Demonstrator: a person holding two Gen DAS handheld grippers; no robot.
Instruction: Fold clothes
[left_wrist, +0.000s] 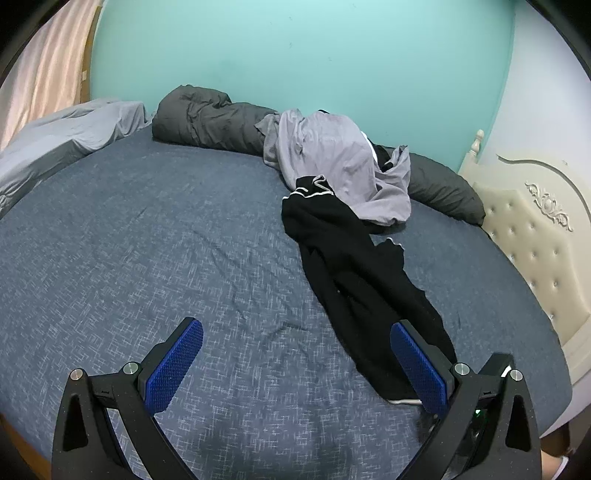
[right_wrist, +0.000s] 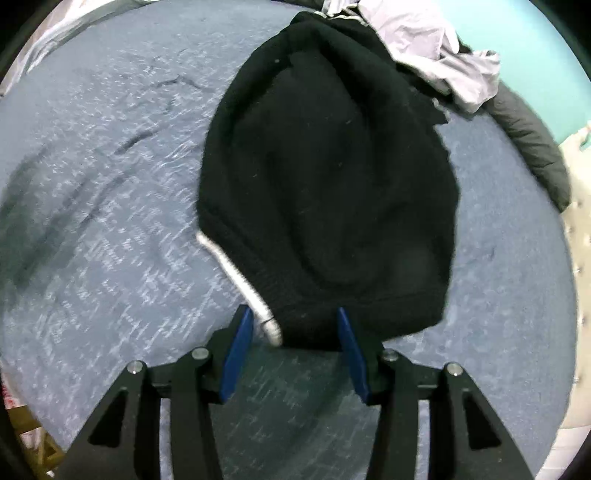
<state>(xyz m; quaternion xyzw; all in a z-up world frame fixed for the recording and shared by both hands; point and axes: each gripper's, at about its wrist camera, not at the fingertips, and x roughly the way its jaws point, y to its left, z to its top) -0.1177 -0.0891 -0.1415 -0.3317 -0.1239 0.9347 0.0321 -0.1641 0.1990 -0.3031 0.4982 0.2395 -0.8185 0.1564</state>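
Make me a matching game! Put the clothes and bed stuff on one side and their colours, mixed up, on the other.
Things:
1. sweater
2. shirt
3. sheet
4. headboard

Colours:
a. cream
b. blue
c. black
d. light grey

Pairs: 1-c, 2-d, 3-b, 4-a

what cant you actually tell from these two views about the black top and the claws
- Black garment: its far end lies under the grey garment in the left wrist view.
- Its near hem: the right wrist view is blurred, so contact with the open right claw is unclear.
- Its type: bunched, so unreadable.
- Left claw: one finger overlaps the hem.
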